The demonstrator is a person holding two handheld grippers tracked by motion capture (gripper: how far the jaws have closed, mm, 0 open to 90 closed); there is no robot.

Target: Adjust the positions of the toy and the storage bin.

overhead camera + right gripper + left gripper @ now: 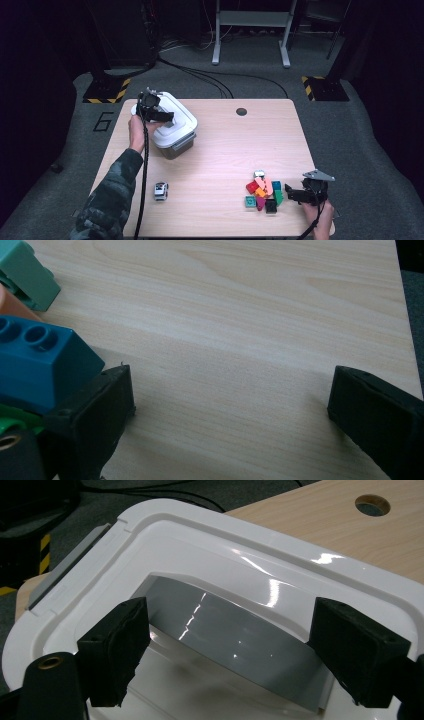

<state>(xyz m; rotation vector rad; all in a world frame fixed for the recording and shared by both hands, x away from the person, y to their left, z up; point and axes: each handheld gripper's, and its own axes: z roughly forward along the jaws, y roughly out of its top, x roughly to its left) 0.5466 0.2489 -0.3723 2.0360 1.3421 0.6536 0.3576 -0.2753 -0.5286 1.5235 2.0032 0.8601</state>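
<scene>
Hovering over the white lid [176, 119] of the box [172, 147], our left gripper [167, 118] stands with its jaws well apart, one on each side of the grey handle [235, 645] set in the lid's hollow. In the left gripper view the handle runs between the two black pads [117, 647], and neither pad presses on it; a sliver of white shows between each pad and the grey strip. Beyond the jaws we see the lid's raised rim [280, 562] and, past it, the wooden table [320, 520] with its round hole [373, 504].

Our right gripper [290, 194] rests low on the table at the near right, jaws wide with bare wood between them. Just beside its left jaw lies the heap of coloured blocks [264, 192]; in the right gripper view a blue block [40, 362] touches that jaw, and a teal block [27, 272] lies farther off.

A small toy car [160, 190] sits well apart from both grippers, near the left forearm.
</scene>
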